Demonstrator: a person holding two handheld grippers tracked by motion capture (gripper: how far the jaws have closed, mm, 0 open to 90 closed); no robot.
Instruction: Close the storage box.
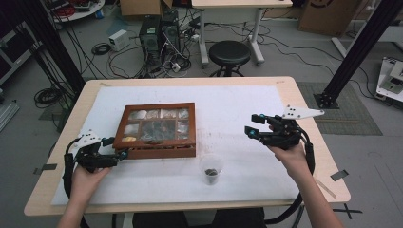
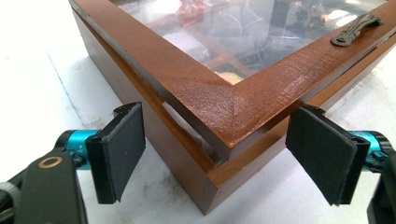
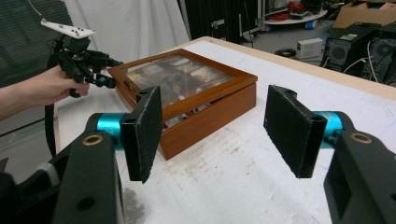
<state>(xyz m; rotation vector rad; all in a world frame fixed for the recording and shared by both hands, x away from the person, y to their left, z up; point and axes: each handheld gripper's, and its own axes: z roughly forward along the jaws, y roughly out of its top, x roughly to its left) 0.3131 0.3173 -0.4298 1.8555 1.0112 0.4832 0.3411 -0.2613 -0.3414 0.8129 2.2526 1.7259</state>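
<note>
Work looks barely begun. From the high view, your brown wooden box with a glass lid sits on the white sheet covering the table, left of the middle. The lid is down, or nearly so. Your left gripper is at the box's near left corner. Your right gripper hangs above the sheet, well apart from the box, holding nothing. A small clear plastic cup with dark bits inside stands near the front edge, just beside the box's near right corner.

In the left gripper view, the box corner pokes between your two black pads. The jaws stand wide and neither pad presses on the wood, so nothing is gripped yet. You can see a thin gap under the lid at this corner, and a little metal latch on the front edge.

In the right gripper view, your jaws stand wide apart with only white sheet between them. The box lies farther off, and your left hand holds its gripper at the far corner.

I think almost everything is left: grip or lift the lid, open it, then move things between box and cup.
</note>
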